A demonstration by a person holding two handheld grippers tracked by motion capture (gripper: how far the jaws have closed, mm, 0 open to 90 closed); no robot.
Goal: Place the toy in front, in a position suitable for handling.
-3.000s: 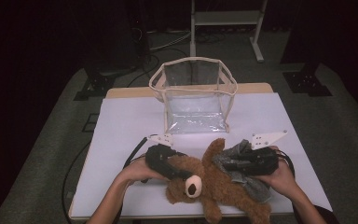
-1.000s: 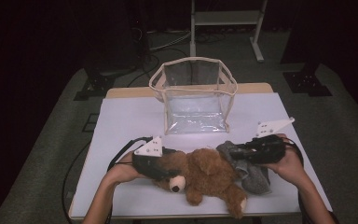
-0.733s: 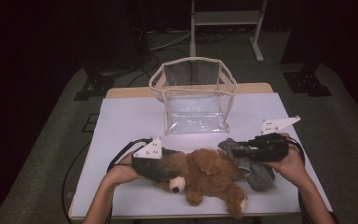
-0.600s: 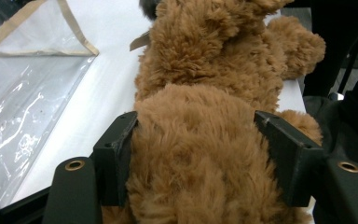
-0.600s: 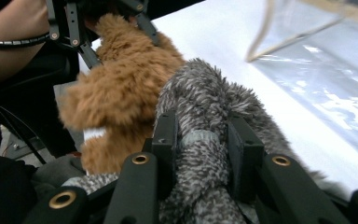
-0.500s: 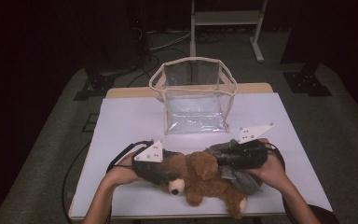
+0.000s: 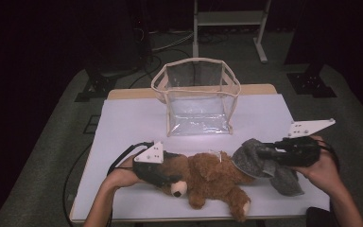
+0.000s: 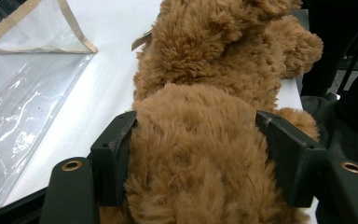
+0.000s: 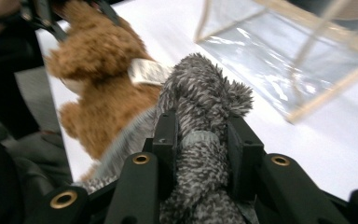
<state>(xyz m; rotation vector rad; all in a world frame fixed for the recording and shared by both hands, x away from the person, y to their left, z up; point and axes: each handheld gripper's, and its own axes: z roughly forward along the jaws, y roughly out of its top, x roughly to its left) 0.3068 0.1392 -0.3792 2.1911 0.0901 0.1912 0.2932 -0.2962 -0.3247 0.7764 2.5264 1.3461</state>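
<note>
One brown teddy bear (image 7: 208,177) and one grey plush toy (image 7: 260,163) lie on the counter (image 7: 132,118), near one clear bag (image 7: 196,101). The left claw (image 7: 168,177) is clamped on the bear's body, the right claw (image 7: 262,153) pinches the grey toy, whose shape is hard to make out.

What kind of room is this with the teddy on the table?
Probably a recording studio or lab: one white table stands among dark surroundings, with stand feet and cables on the floor, and a teddy bear beside a clear bag.
</note>
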